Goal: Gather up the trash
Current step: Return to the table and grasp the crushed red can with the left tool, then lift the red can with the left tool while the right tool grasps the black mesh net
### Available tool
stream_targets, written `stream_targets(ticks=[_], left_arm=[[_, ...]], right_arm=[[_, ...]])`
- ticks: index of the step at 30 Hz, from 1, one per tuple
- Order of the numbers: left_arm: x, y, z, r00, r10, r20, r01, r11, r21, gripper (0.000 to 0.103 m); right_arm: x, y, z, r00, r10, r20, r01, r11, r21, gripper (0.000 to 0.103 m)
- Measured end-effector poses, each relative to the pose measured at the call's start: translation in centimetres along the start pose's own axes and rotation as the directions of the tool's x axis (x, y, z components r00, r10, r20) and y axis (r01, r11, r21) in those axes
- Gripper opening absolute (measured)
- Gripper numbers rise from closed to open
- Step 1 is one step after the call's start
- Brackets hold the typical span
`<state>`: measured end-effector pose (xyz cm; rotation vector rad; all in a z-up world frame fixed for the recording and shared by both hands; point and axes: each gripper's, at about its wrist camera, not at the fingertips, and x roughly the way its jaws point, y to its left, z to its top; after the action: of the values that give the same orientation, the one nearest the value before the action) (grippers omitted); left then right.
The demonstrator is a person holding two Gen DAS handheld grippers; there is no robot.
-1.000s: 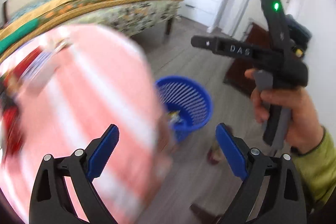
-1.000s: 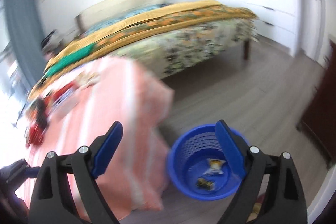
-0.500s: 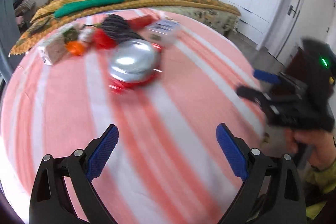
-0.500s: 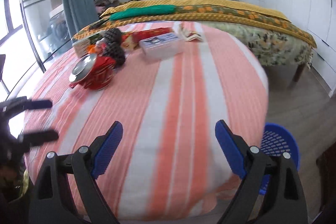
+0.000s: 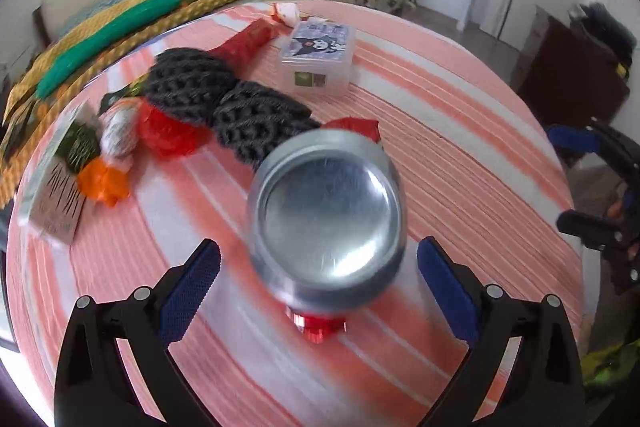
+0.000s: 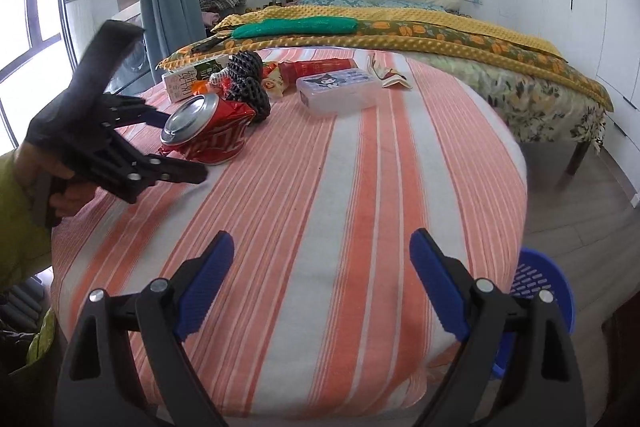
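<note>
Fingers of the left gripper (image 5: 318, 267) stand spread wide, one blue pad (image 5: 190, 285) at eight o'clock of the crushed red can (image 5: 326, 217) and the other at four o'clock, neither touching it. The can's silver end faces this camera and fills the gap between the pads; motion blur softens its edge. In the right wrist view the same can (image 6: 208, 129) lies on its side on the striped tablecloth (image 6: 360, 187), with the left gripper (image 6: 172, 145) reaching toward it from nine o'clock, one finger above the can's end and one below.

At eleven o'clock from the can sits a heap: black knitted mesh (image 5: 224, 103), red crinkled wrapper (image 5: 170, 133), orange scrap (image 5: 104, 181) and a milk carton (image 6: 184, 83). A clear plastic box (image 5: 318, 61) rests at twelve o'clock, apart from the heap.

The right gripper (image 6: 322, 283) hangs over bare cloth near the table's front edge, its fingers wide apart and holding nothing. The blue basket (image 6: 540, 291) stands on the floor at four o'clock, beside the table.
</note>
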<state>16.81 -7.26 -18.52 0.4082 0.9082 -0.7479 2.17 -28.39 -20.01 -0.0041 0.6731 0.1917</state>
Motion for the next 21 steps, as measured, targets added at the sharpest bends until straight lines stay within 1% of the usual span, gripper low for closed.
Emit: stream_targets(ticks=[3,6,7,9,10,11,14,16,18,21], left_arm=[[1.4,-0.1,1.2,1.000,-0.011,0.002,0.011,0.999,0.046,0.098],[1.9,-0.1,1.8,0.999,-0.037,0.004,0.036,0.998,0.046,0.096],[1.8,0.0,1.7,0.999,-0.043,0.012,0.043,0.998,0.035,0.089],[1.5,0.0,1.7,0.999,-0.038,0.024,0.038,0.999,0.020,0.068],[1.2,-0.1,1.5,0.999,-0.037,0.029,0.037,0.999,0.010,0.062],[1.0,-0.1,1.3,0.999,-0.032,0.029,0.032,0.999,-0.005,0.058],[0.0,-0.1,0.4,0.999,0.009,0.032,-0.007,0.997,-0.071,0.058],[-1.0,0.2,-0.5,0.999,0.040,0.036,-0.034,0.989,-0.144,0.058],[-2.1,0.7,-1.5,0.997,0.066,0.047,-0.054,0.975,-0.214,0.058],[-3.7,1.8,-2.8,0.992,0.115,0.054,-0.092,0.946,-0.309,0.058]], right_arm=[[-0.3,-0.4,-0.1,1.000,-0.003,0.004,0.003,1.000,0.008,0.087],[-0.5,-0.9,-0.1,1.000,-0.009,0.013,0.009,1.000,0.018,0.087],[-0.7,-1.0,-0.1,1.000,-0.012,0.017,0.011,1.000,0.023,0.087],[-0.8,-1.4,0.0,1.000,-0.018,0.023,0.017,0.999,0.032,0.087],[-0.9,-1.6,0.0,0.999,-0.021,0.024,0.020,0.999,0.038,0.087],[-0.9,-1.8,-0.1,0.999,-0.022,0.024,0.021,0.999,0.043,0.087],[-0.8,-2.4,-0.1,0.999,-0.027,0.018,0.026,0.998,0.062,0.087],[-0.6,-2.4,-0.2,1.000,-0.025,0.010,0.024,0.997,0.074,0.087],[-0.4,-2.1,-0.2,1.000,-0.020,0.003,0.020,0.997,0.068,0.087],[0.0,-1.1,-0.3,1.000,-0.006,-0.007,0.006,0.999,0.039,0.087]])
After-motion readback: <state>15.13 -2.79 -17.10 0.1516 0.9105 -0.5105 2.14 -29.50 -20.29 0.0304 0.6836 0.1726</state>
